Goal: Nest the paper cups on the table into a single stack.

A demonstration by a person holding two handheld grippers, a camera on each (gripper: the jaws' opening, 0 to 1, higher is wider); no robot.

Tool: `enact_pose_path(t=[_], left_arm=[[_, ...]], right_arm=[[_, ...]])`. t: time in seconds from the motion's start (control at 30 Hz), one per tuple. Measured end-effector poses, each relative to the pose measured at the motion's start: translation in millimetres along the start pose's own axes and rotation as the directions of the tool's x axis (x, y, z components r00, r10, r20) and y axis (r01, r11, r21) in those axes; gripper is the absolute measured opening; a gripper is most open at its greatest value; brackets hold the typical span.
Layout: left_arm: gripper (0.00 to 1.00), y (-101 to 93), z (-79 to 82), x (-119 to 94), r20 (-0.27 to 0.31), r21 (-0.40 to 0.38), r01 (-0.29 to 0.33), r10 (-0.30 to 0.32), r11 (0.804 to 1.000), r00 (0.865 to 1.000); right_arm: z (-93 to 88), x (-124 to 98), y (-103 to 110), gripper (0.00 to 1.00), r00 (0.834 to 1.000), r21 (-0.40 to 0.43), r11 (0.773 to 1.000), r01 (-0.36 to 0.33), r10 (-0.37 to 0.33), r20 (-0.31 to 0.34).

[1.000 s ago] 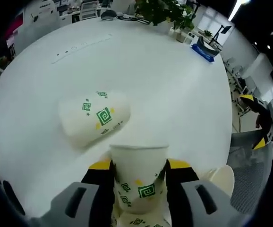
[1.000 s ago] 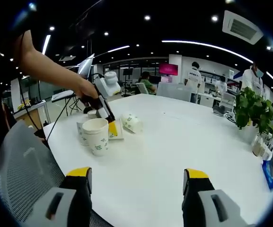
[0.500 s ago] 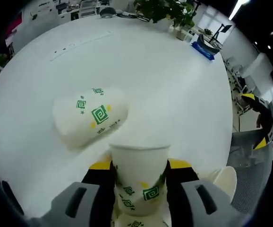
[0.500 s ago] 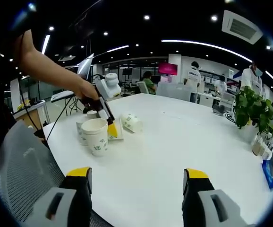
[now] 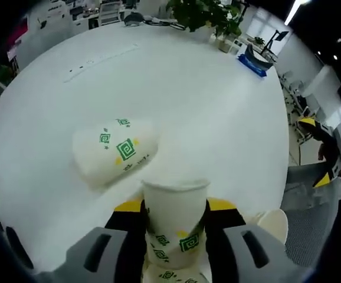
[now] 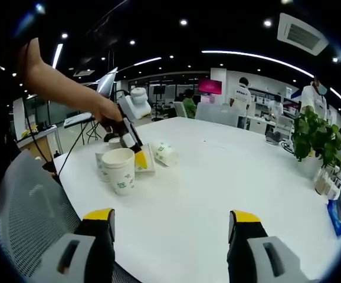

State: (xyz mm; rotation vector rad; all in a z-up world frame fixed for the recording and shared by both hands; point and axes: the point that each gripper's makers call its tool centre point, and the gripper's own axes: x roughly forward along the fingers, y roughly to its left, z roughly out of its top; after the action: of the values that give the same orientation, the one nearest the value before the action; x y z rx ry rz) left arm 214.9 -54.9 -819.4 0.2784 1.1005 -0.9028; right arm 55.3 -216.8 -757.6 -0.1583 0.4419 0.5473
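Left gripper [image 5: 175,219] clamps one cup [image 5: 174,203] (another [image 5: 116,152] lies toppled); right gripper [image 6: 170,236] gapes.

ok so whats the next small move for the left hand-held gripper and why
Probably lower it a little: the left hand-held gripper is shut on a white paper cup with green square spirals, and that cup seems to sit in the mouth of another patterned cup below. Pressing down would seat it before going for the cup lying on its side on the white table.

— What is cut off? — The held cup [image 5: 175,227], its base past the left gripper view's bottom edge.
— And hidden? — The cup behind [image 6: 101,165], partly screened by the nearer cup [image 6: 120,170].
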Motion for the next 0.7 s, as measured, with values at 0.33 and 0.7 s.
enact_pose_path(t=[0.33, 0.7], left_arm=[[0.37, -1.9, 10.7, -26.3, 0.054, 0.041, -0.022, 0.02, 0.999, 0.998], [0.37, -4.4, 22.6, -63.1, 0.147, 0.044, -0.04, 0.033, 0.998, 0.989]], right_arm=[[0.4, -0.1, 0.2, 0.79, 1.0, -0.004, 1.0, -0.002, 0.002, 0.006], [1.1, 0.7, 2.7, 0.79, 1.0, -0.018, 1.0, -0.016, 0.016, 0.008]])
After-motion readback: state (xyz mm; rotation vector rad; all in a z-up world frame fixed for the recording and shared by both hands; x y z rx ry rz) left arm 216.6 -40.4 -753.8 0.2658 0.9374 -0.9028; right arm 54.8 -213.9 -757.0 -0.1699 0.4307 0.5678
